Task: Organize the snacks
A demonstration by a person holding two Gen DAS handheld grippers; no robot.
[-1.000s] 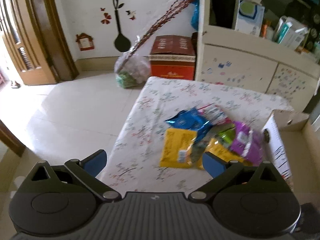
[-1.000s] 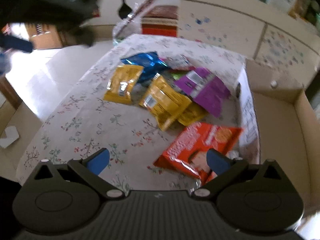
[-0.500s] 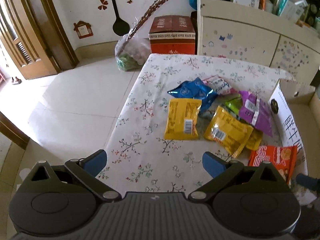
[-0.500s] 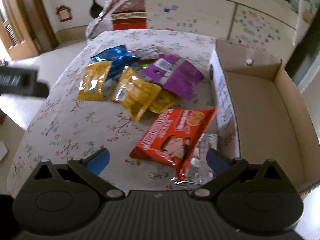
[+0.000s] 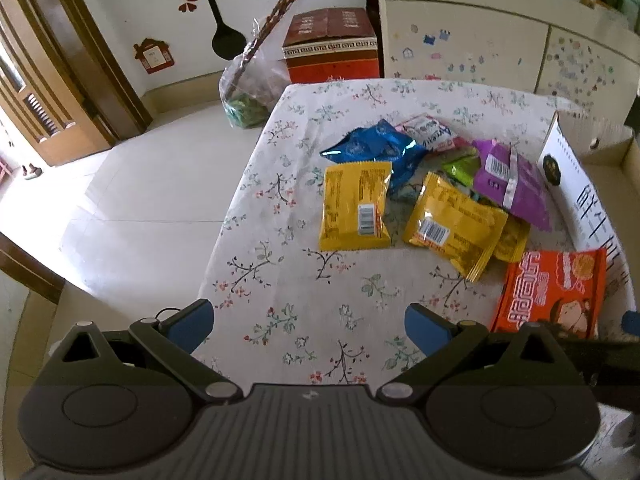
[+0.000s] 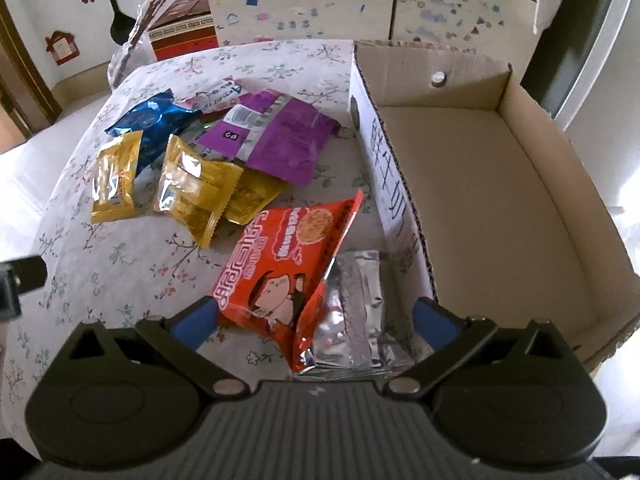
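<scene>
On the floral tablecloth (image 6: 120, 256) beside the empty cardboard box (image 6: 480, 184), your right gripper (image 6: 316, 320), fingers apart, straddles the crinkly orange snack packet (image 6: 280, 264); it looks light and slippery, so pinch its near edge. Left gripper (image 5: 308, 320) hovers spread, empty.

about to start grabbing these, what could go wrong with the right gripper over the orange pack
1. The orange pack overlaps a silver pack; the open right gripper might pinch both.
2. The cardboard box wall sits beside its right finger and may get bumped.
3. The yellow packs overlap, so one may drag another.
</scene>
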